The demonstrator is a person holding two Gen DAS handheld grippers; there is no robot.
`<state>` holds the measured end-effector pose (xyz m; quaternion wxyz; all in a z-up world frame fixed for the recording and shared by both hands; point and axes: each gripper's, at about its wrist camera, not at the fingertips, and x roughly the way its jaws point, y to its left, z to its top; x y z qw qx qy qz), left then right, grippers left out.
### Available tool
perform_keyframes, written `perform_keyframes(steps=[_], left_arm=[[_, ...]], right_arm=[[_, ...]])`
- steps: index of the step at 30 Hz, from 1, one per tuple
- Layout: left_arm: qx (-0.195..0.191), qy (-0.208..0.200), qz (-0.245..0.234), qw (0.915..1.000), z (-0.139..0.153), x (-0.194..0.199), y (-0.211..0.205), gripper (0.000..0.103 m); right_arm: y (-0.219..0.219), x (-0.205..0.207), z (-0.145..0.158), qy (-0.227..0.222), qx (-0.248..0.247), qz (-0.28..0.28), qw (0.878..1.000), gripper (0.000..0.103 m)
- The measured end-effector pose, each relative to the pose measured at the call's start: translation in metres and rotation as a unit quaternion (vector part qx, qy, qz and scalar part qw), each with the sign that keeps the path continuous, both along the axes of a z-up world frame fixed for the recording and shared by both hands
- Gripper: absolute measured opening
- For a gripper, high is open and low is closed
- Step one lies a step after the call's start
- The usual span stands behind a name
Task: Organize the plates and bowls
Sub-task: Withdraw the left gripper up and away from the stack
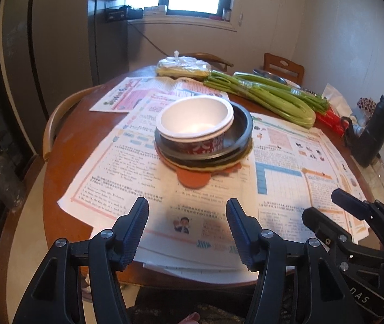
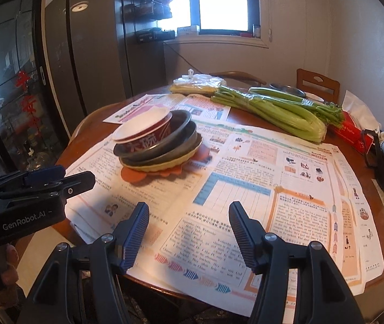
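Observation:
A stack stands mid-table: a red paper bowl with white inside (image 1: 196, 120) (image 2: 144, 131) nested in a dark metal bowl (image 1: 242, 129) (image 2: 184, 132), on a yellow woven plate (image 2: 165, 165) and an orange mat (image 1: 193, 178) (image 2: 135, 176). My left gripper (image 1: 187, 209) is open and empty, short of the stack over the newspapers. It also shows in the right wrist view (image 2: 78, 175). My right gripper (image 2: 189, 212) is open and empty, right of the stack. It also shows in the left wrist view (image 1: 326, 205).
Newspapers (image 1: 286, 162) (image 2: 273, 189) cover the round wooden table (image 1: 65, 145). Celery (image 1: 273, 97) (image 2: 278, 110), a bagged item (image 1: 182, 66), a red tissue box (image 2: 353, 132) and a dark flask (image 1: 375, 129) lie behind and right. Chairs ring the table.

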<state>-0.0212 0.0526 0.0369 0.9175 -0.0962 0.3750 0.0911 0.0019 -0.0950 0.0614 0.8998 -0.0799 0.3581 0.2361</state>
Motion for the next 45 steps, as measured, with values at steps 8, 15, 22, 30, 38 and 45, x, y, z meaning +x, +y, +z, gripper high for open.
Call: perform_keyframes(steps=[8,15,22,30,38,45], left_arm=[[0.003,0.008,-0.004,1.0000,-0.004,-0.003,-0.004,0.062],[0.003,0.008,-0.011,0.9999,-0.005,-0.004,-0.007,0.062],[0.000,0.004,-0.012,0.9999,-0.004,-0.006,-0.008,0.062],[0.000,0.008,-0.015,0.9999,-0.006,-0.006,-0.008,0.062],[0.004,0.007,-0.017,0.9998,-0.006,-0.007,-0.009,0.062],[0.006,0.013,-0.015,0.9998,-0.009,-0.005,-0.009,0.062]], right_arm=[[-0.008,-0.008,-0.005,0.008,0.007,-0.013,1.000,0.061],[-0.008,-0.008,-0.006,0.014,0.001,-0.013,1.000,0.061],[-0.010,-0.010,-0.007,0.015,0.007,-0.015,1.000,0.061],[-0.011,-0.011,-0.007,0.015,0.007,-0.015,1.000,0.061],[-0.012,-0.012,-0.007,0.017,0.010,-0.015,1.000,0.061],[-0.009,-0.011,-0.012,0.026,0.001,-0.010,1.000,0.061]])
